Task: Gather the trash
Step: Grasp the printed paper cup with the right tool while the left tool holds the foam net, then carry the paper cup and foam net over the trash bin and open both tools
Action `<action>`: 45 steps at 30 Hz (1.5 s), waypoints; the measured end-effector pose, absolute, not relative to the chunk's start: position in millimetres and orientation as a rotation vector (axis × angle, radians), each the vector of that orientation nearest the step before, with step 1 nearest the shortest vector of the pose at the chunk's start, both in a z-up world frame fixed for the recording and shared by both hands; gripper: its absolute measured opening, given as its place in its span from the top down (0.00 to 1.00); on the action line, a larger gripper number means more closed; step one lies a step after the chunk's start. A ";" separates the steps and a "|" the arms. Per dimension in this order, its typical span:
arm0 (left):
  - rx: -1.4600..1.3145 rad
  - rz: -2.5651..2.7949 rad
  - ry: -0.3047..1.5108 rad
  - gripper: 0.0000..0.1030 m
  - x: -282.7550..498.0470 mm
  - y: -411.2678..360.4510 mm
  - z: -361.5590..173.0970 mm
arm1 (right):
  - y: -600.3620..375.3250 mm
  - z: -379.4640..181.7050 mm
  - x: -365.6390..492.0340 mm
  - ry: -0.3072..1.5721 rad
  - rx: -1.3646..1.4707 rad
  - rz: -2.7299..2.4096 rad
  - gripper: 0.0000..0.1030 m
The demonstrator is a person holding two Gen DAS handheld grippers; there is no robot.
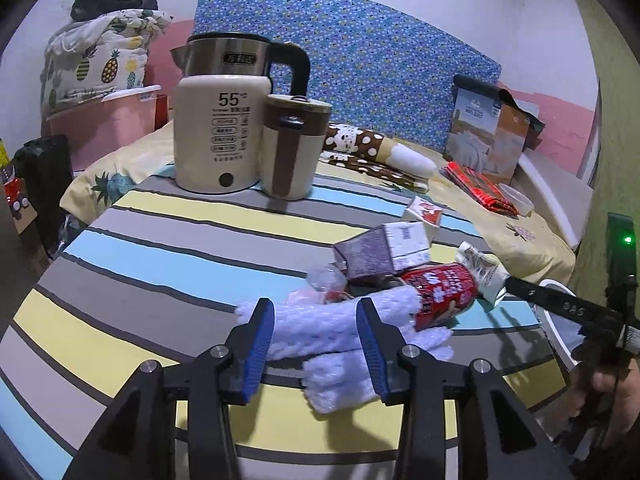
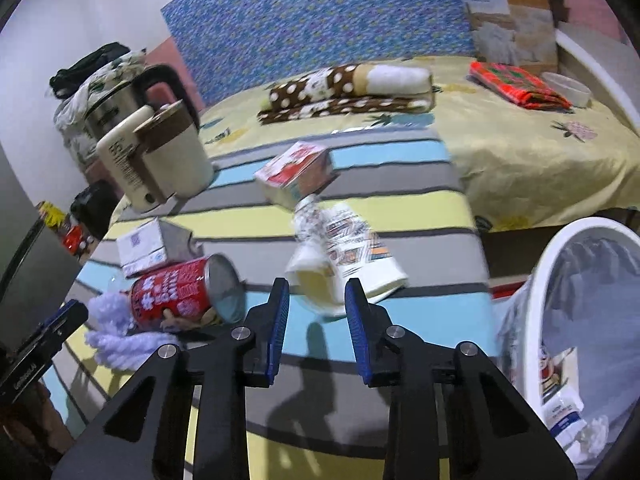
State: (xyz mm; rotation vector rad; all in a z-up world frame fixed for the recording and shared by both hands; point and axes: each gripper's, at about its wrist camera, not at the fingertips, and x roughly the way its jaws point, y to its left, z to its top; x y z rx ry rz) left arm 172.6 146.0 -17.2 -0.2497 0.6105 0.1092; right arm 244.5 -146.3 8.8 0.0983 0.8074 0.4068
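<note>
Right wrist view: right gripper point(image 2: 317, 308) has its jaws spread, and a crumpled paper cup point(image 2: 344, 256), white with printed colour blocks and a yellowish inside, sits tilted between and just past the blue pads point(image 2: 280, 320) over the striped tablecloth point(image 2: 400, 208); whether the pads touch it I cannot tell, the cup is motion-blurred. A white trash bin point(image 2: 560, 280) with a clear liner stands at the table's right edge with cartons already inside. Left wrist view: left gripper point(image 1: 316, 340) jaws spread around a white foam net sleeve point(image 1: 320, 332) lying on the cloth, touching a red can point(image 1: 440, 292) on its side beside a grey-white carton point(image 1: 384, 252).
</note>
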 end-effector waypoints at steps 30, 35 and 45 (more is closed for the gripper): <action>-0.265 0.025 0.706 0.43 188.7 152.9 -30.9 | -155.6 -13.6 277.3 0.887 0.215 0.456 0.89; -0.242 -0.020 0.708 0.44 184.2 144.9 -30.3 | -159.3 -8.9 267.8 0.869 0.199 0.467 0.90; -0.209 -0.075 0.720 0.46 168.3 127.0 -30.0 | -175.3 -3.1 241.7 0.864 0.217 0.477 0.90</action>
